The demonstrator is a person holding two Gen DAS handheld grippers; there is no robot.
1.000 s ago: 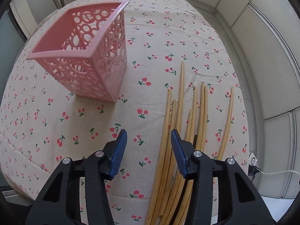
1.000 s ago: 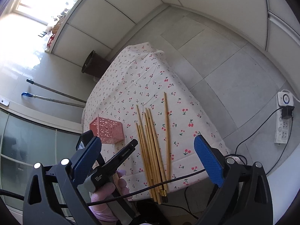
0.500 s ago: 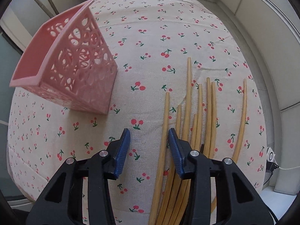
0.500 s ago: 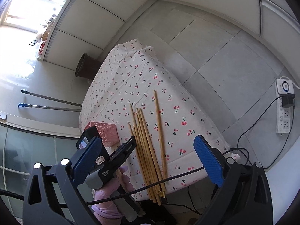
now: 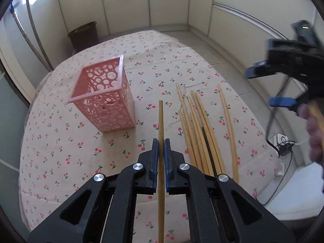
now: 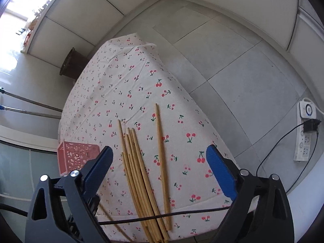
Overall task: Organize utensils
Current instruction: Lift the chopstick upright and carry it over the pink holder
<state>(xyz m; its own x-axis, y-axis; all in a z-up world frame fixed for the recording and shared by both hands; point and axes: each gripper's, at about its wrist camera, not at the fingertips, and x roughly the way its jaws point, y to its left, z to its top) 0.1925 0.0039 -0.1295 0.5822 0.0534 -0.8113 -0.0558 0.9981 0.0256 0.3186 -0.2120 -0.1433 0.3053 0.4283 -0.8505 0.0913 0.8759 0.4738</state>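
Note:
My left gripper (image 5: 161, 140) is shut on a single wooden chopstick (image 5: 161, 117), which pokes forward above the cherry-print tablecloth (image 5: 60, 162). A pink openwork basket (image 5: 105, 99) stands upright just left of the chopstick's tip. The other chopsticks (image 5: 198, 125) lie bundled to the right, with one chopstick (image 5: 227, 121) apart from them. My right gripper (image 6: 160, 154) hovers over that bundle (image 6: 139, 172) with its jaws wide and closing. Nothing is pressed between them. It also shows at the right edge of the left wrist view (image 5: 261, 89). The basket (image 6: 75, 158) is to its left.
A dark bin (image 5: 84, 36) stands on the floor beyond the table's far end. A power strip (image 6: 305, 135) with a plugged-in cable lies on the floor to the right. A black cable (image 6: 162, 215) crosses the near table edge. A person's hand (image 5: 313, 129) holds the right gripper.
My left gripper closed on one chopstick from the bundle's left side and lifted it, turning toward the basket. My right gripper came down closer to the table, its jaws slightly narrower.

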